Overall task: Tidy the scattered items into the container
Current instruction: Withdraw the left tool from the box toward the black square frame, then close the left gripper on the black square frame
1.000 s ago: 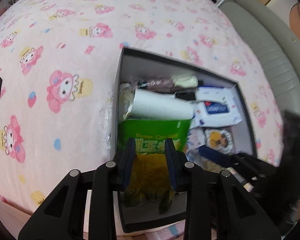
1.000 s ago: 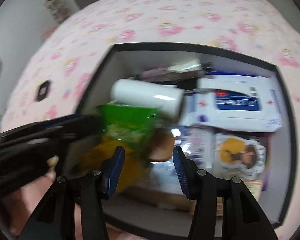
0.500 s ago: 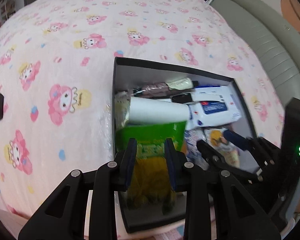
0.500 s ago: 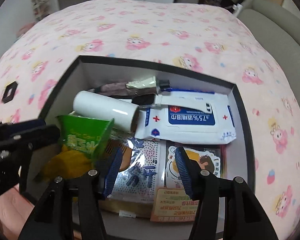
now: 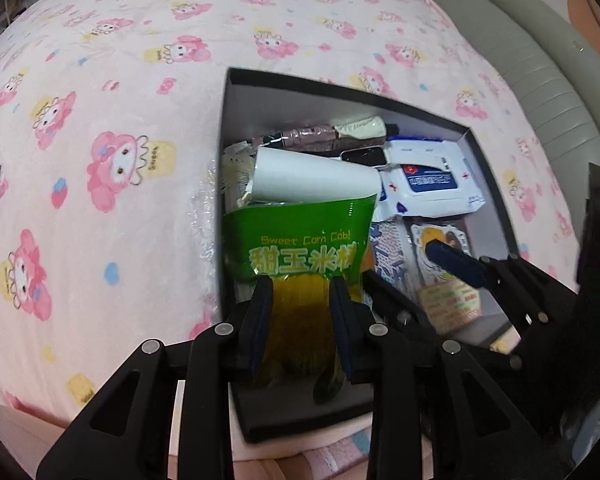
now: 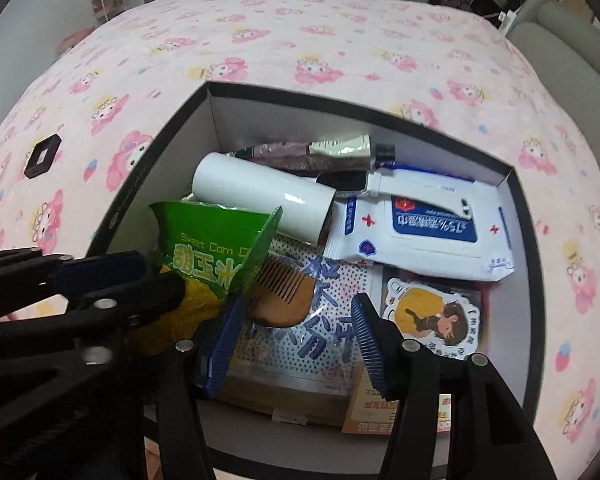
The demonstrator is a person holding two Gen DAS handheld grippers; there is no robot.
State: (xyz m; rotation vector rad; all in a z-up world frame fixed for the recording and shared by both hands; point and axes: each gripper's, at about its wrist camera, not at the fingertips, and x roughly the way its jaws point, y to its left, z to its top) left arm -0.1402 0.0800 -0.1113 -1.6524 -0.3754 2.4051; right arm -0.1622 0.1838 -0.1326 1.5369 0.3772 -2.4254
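One pink cartoon-print blanket [image 6: 320, 40] lay under one black box [image 6: 516, 184] holding one white wipes pack [image 6: 420, 232], one white cylinder [image 6: 260, 200] and one wooden comb [image 6: 284, 292]; left claw [image 5: 300, 320] pinched the glossy green corn packet [image 5: 300, 248] over the box, right claw [image 6: 296, 340] gaped empty, just widened.

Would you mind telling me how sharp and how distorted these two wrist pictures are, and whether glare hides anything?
Left wrist view: strong fisheye bulge in the bedspread, dark vignetted corners, green corn packet legible with a little sheen. Right wrist view: the same curvature bends the box rim; the white roll carries one small highlight, and the wipes pack print stays readable.
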